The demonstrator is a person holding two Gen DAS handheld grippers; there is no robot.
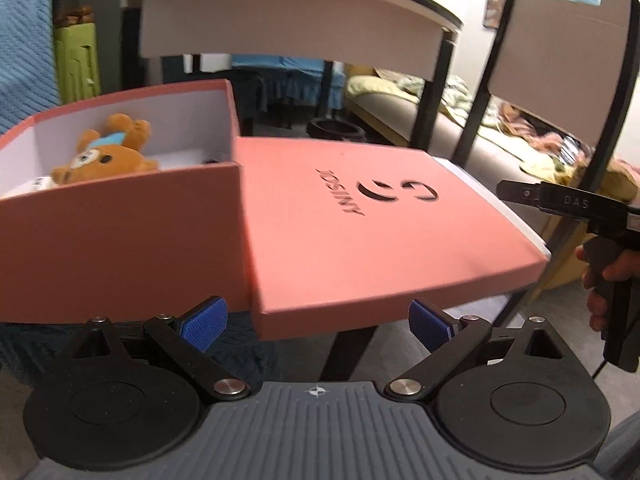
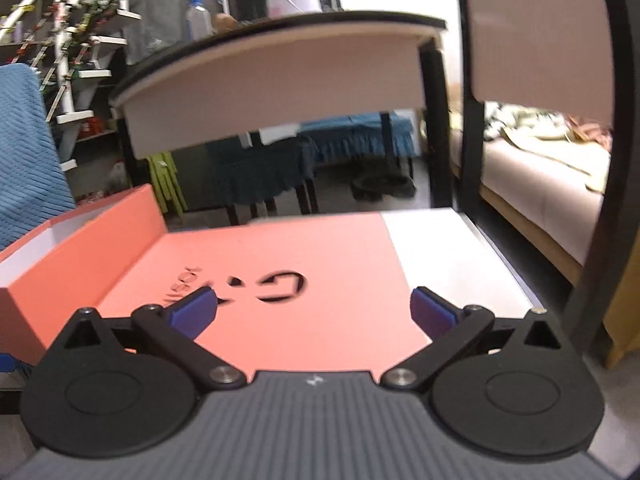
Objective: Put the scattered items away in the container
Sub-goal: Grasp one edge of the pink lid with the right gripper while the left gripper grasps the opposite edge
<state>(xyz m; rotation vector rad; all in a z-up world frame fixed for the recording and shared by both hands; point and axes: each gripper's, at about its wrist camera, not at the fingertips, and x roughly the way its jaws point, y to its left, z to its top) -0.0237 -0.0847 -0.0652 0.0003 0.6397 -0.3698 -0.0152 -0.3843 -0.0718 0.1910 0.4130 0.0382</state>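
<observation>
The left gripper [image 1: 318,320] is low, in front of the near edge of the pink lid [image 1: 372,220], with its blue pads [image 1: 204,322] spread wide and holding nothing. The right gripper [image 2: 314,312] hovers over the lid [image 2: 280,280], also spread and empty; from the left view a hand [image 1: 600,280] grips its handle to the right of the lid. The pink box [image 1: 120,240] stands open, just left of the lid and touching it. The brown plush bear [image 1: 104,152] lies inside the box. A bare white surface [image 2: 440,256] shows to the right of the lid.
</observation>
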